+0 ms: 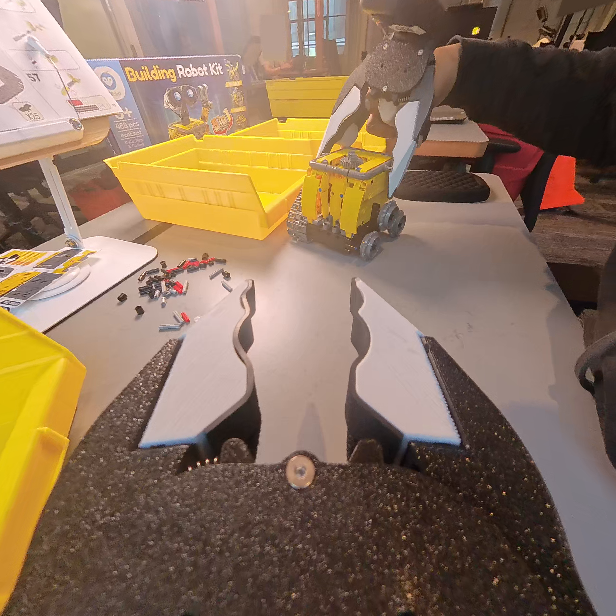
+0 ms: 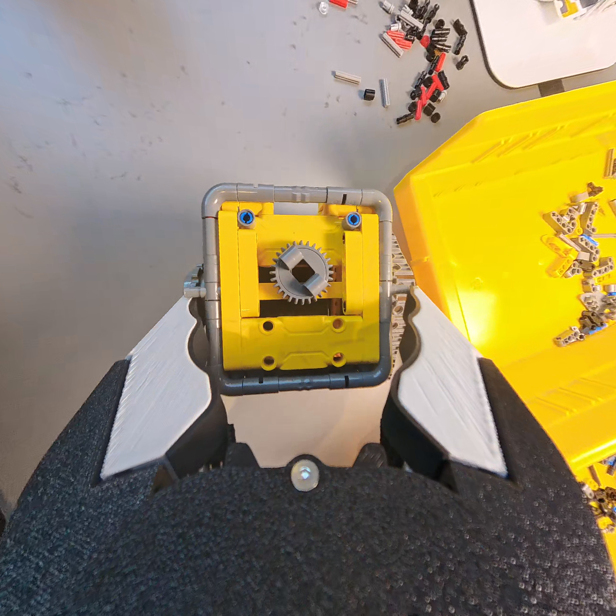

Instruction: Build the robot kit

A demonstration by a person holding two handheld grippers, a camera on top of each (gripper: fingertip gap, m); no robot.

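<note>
A: Nearest the lens we are seeing the left gripper (image 1: 302, 293), hovering over the grey table (image 1: 450, 300) with its jaws standing wide and nothing between them. To its left we are noting a yellow bin corner (image 1: 30, 383), a white stand base (image 1: 110, 266) and the loose pins (image 1: 173, 283).

B: Moving right, we are locating the yellow tracked model (image 1: 343, 203), standing upright just beside the yellow tray (image 1: 200, 190). The right gripper (image 2: 300, 296) is coming from above, its fingers (image 2: 160, 366) straddling the grey top frame (image 2: 296, 193). Whether they are pressing on it or only flanking it, we cannot tell.

A: Risk, in our judgement: the side axles are protruding at fingertip level, so an off-centre squeeze could be popping the frame loose or tipping the model against the tray.

B: The top gear (image 2: 301, 273) is also sitting exposed.
</note>
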